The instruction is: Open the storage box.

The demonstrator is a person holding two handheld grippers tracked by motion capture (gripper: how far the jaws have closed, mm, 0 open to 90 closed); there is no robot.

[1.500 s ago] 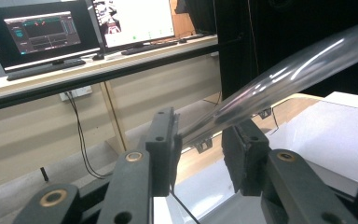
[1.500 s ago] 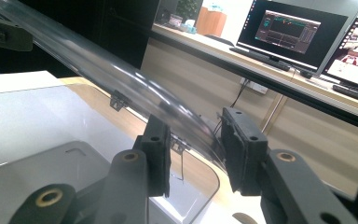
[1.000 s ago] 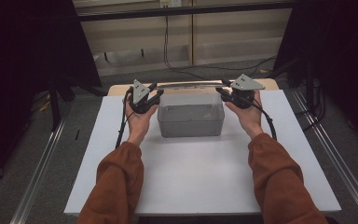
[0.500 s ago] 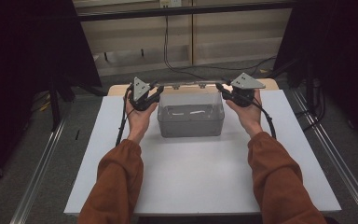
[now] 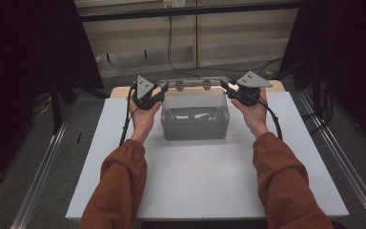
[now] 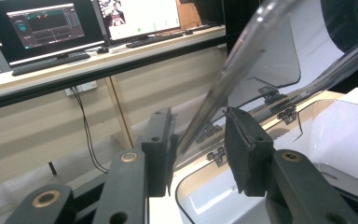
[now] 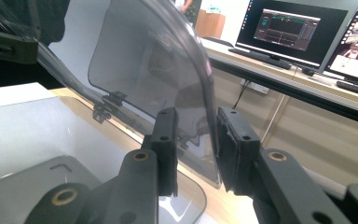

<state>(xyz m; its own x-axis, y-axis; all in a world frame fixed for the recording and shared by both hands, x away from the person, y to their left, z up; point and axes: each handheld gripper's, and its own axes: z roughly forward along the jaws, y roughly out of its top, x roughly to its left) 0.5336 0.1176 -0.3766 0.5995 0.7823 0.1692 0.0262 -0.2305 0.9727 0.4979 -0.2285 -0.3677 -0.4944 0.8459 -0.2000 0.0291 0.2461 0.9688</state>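
Raised since before, the lid (image 6: pixel 242 60) stands between both grippers' parted jaws; high view shows box (image 5: pixel 195 125).

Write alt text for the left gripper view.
The clear hinged lid of a plastic box stands raised, its edge running between the open jaws of the left gripper. Behind, computer monitors sit on a wooden shelf.

No legible text, label or number anywhere — monitor screens (image 6: pixel 46 28) too blurred to read.
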